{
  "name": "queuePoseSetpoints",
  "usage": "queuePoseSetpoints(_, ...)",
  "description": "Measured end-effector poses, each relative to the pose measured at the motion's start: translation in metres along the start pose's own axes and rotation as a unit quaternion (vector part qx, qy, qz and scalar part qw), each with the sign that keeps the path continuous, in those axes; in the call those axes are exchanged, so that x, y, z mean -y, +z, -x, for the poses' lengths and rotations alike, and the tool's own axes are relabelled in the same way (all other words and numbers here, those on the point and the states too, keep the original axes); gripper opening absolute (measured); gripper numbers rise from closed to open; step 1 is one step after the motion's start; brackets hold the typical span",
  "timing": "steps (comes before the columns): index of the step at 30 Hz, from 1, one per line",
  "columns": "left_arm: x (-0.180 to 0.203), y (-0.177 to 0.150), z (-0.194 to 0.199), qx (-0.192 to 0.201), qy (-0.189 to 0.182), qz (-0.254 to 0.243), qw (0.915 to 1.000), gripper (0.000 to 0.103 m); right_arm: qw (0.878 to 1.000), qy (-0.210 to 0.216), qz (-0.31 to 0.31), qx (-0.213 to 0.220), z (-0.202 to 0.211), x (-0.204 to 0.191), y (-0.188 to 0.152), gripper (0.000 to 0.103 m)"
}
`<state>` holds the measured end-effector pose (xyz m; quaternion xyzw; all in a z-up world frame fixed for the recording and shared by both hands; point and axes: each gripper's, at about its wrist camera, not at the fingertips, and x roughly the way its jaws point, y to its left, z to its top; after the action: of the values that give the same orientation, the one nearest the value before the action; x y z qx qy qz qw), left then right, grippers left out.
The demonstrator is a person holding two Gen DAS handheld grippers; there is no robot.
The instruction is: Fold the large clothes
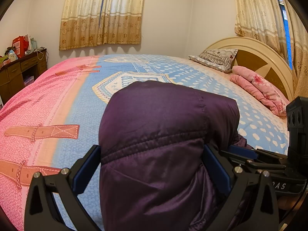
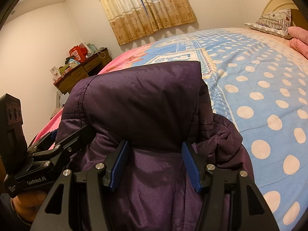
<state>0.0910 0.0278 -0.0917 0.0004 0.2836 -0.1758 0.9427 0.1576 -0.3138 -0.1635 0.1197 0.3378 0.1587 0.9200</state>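
A dark purple padded jacket lies bunched and folded on the bed, also seen in the right wrist view. My left gripper has its blue-padded jaws wide apart, one on each side of the jacket's thick fold, touching the fabric. My right gripper also straddles the fold with its jaws apart. Each gripper shows in the other's view: the right one at the far right, the left one at the left. The jacket's lower part is hidden behind the grippers.
The bed has a pink and blue patterned sheet. A patterned pillow and a folded pink blanket lie by the headboard. A cluttered wooden desk stands at the left wall. Curtains hang behind.
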Motion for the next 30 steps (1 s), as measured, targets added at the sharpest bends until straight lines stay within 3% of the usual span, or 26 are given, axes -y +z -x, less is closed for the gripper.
queuePoseSetpoints(7, -0.001, 0.001, -0.004, -0.003, -0.001, 0.002, 1.0, 0.103, 1.0, 0.001, 0.002, -0.005, -0.001, 0.0, 0.002, 0.057)
queuePoseSetpoints(11, -0.008, 0.02, 0.001, -0.041, -0.028, 0.02, 0.9986, 0.103, 0.998, 0.027, -0.023, -0.043, 0.013, 0.005, 0.023, 0.058)
queuePoseSetpoints(14, -0.015, 0.034, 0.014, -0.009, -0.036, 0.039, 0.9985, 0.103, 0.998, 0.021, -0.061, 0.013, 0.046, 0.002, 0.049, 0.059)
queuePoseSetpoints(16, -0.014, 0.042, 0.027, 0.024, -0.059, 0.043, 0.9971, 0.103, 0.998, -0.007, -0.031, 0.052, 0.061, -0.013, 0.067, 0.059)
queuePoseSetpoints(18, -0.006, 0.049, 0.032, 0.052, -0.044, 0.022, 0.9974, 0.103, 0.999, -0.03, 0.01, 0.037, 0.047, -0.032, 0.084, 0.06)
queuePoseSetpoints(21, 0.0, 0.049, 0.0, 0.02, 0.033, -0.022, 0.999, 0.103, 0.995, -0.086, 0.054, -0.018, 0.001, -0.043, 0.088, 0.06)
queuePoseSetpoints(25, -0.028, 0.044, -0.045, -0.049, -0.02, 0.055, 0.9971, 0.103, 0.997, -0.066, 0.007, -0.05, -0.036, -0.006, 0.078, 0.068)
queuePoseSetpoints(30, -0.013, 0.041, -0.06, -0.053, 0.008, 0.035, 0.998, 0.103, 0.996, -0.062, -0.014, -0.058, -0.05, 0.009, 0.069, 0.079)
